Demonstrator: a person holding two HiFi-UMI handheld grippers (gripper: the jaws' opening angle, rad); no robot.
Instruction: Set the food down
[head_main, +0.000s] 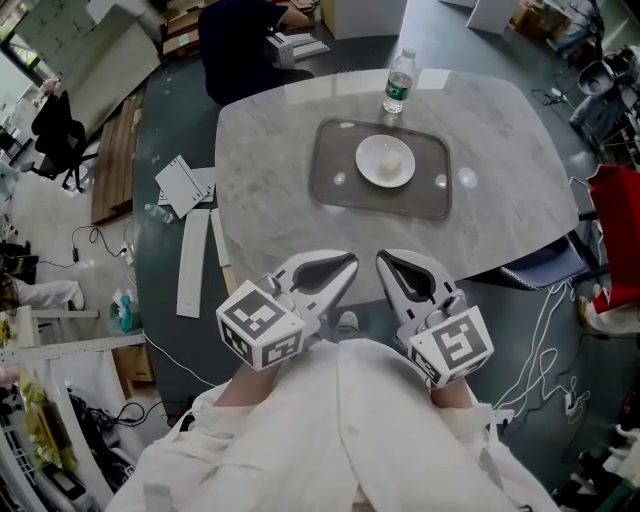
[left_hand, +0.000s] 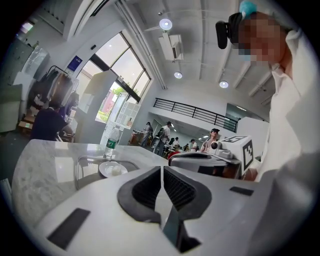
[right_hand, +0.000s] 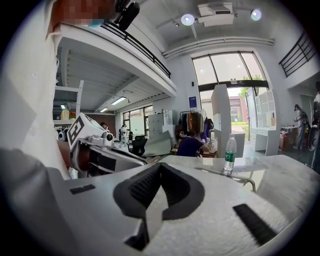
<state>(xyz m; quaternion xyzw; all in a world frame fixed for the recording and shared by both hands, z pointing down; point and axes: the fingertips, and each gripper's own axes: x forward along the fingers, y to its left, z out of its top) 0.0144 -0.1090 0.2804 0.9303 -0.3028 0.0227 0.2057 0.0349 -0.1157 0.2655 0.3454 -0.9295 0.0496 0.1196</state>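
Open-plan workshop with tall windows and a grey floor; a white marble table with rounded corners (head_main: 270, 190) fills the middle of the head view. On it lies a grey rectangular tray (head_main: 335, 185) holding a round white plate (head_main: 368, 152), and a pale rounded piece of food (head_main: 392, 162) sits on the plate, near its middle. The food touches the plate only and is well apart from both grippers. A clear plastic water bottle with a green label (head_main: 398, 85) stands upright just beyond the tray's far edge. The left gripper (head_main: 345, 268) and right gripper (head_main: 385, 262) hover side by side over the table's near edge, close to the wearer's white sleeves and pointing towards the tray. In the left gripper view the left gripper (left_hand: 162, 170) has its dark ribbed pads pressed together with nothing between them; the plate (left_hand: 111, 170) and bottle (left_hand: 112, 142) show far ahead to the left. In the right gripper view the right gripper (right_hand: 160, 167) is likewise fully closed and empty, with the bottle (right_hand: 229, 155) beyond it to the right. A person in a dark top (head_main: 240, 45) sits at the table's far side. Flat white boards (head_main: 190, 215) lie on the floor to the table's left.
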